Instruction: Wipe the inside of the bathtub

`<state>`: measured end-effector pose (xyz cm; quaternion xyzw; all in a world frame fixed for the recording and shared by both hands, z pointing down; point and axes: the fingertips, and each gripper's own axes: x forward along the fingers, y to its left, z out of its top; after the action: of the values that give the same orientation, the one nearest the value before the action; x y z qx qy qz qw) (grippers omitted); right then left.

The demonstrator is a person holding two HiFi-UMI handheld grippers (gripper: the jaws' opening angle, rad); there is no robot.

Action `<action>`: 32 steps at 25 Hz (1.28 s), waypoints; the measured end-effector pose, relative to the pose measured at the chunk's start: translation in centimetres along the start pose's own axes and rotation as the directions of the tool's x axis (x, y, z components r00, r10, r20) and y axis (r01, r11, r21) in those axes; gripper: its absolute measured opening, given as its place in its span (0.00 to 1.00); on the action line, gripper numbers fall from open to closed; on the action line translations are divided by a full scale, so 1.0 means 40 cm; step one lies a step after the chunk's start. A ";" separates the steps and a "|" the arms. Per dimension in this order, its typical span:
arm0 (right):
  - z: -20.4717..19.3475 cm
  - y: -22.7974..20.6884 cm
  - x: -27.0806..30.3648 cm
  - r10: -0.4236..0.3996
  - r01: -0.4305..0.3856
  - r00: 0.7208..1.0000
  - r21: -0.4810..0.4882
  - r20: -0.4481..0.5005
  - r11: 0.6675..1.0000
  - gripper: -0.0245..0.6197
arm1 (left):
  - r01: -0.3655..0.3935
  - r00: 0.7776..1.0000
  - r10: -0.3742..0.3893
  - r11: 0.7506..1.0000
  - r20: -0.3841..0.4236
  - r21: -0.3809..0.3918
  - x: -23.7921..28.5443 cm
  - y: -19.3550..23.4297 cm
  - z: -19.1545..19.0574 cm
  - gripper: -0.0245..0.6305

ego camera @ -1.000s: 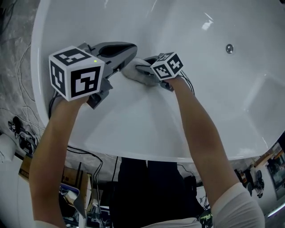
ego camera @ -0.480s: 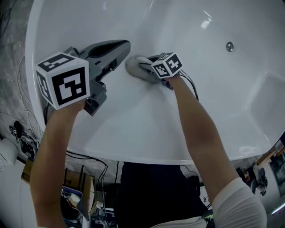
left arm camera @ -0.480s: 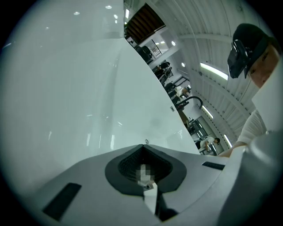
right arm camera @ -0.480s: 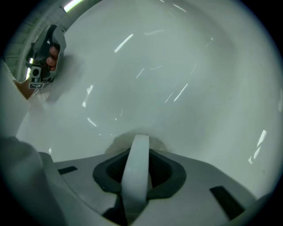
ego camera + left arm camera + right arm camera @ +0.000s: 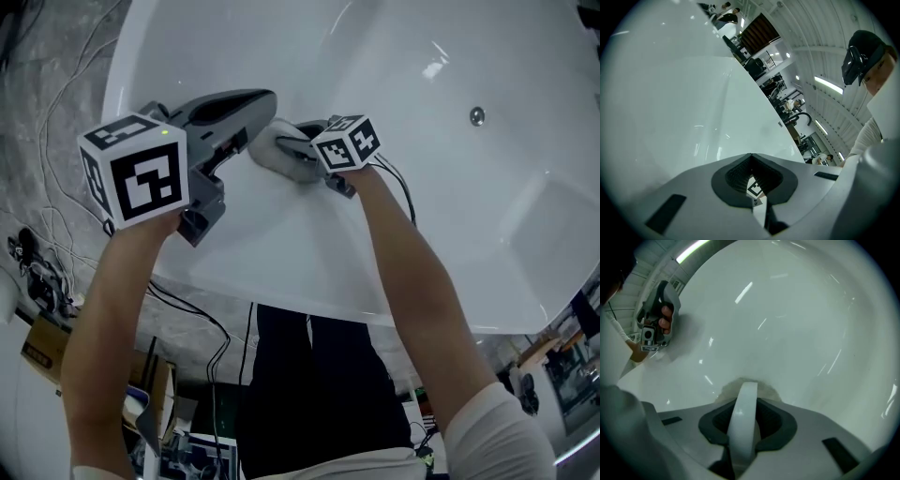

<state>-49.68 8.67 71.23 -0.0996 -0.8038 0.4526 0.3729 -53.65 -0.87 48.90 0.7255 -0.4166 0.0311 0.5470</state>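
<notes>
The white bathtub [image 5: 450, 216] fills the head view, and its glossy wall [image 5: 797, 319] fills the right gripper view. My right gripper [image 5: 298, 148] is shut on the white handle [image 5: 743, 423] of a grey wiping pad [image 5: 270, 150]. The pad [image 5: 740, 386] is pressed against the tub's inner wall just past the jaws. My left gripper [image 5: 265, 97] hovers beside the pad to its left, jaws shut with nothing between them. In its own view the left gripper [image 5: 752, 176] points along the tub's wall [image 5: 670, 93]. The left gripper [image 5: 655, 319] also shows in the right gripper view.
A round drain fitting [image 5: 477, 116] sits far right on the tub floor. The tub's near rim [image 5: 281, 286] runs below my arms. Loose cables [image 5: 47, 141] and a cardboard box [image 5: 37, 352] lie on the floor to the left. A person [image 5: 874, 93] stands at right.
The right gripper has slid the pad a little leftward along the tub wall. The left gripper stays beside it, raised slightly; the head view has shifted.
</notes>
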 end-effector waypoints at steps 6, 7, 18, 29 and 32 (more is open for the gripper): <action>0.072 0.191 -0.031 0.064 -0.063 0.997 -0.029 0.041 0.998 0.18 | -0.073 0.994 0.075 0.997 0.075 -0.027 -0.137 -0.050 0.020 0.05; 0.084 0.216 -0.037 0.068 -0.067 0.996 -0.035 0.049 0.997 0.18 | -0.096 0.991 0.098 0.995 0.086 -0.027 -0.158 -0.051 0.022 0.05; 0.204 0.461 -0.094 0.086 -0.078 0.992 -0.090 0.088 0.993 0.18 | -0.255 0.937 0.279 0.957 0.211 -0.136 -0.375 -0.026 0.011 0.05; 0.264 0.630 -0.168 0.171 -0.154 0.979 -0.141 0.113 0.978 0.18 | -0.281 0.921 0.309 0.949 0.236 -0.142 -0.440 -0.130 0.015 0.05; 0.266 0.663 -0.223 0.167 -0.146 0.976 -0.146 0.143 0.978 0.18 | -0.294 0.925 0.310 0.950 0.219 -0.106 -0.440 -0.176 0.009 0.05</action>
<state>-55.47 12.43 42.09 -0.1522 -0.8487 0.4317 0.2650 -60.78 9.25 34.53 0.6311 -0.5854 0.0147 0.5086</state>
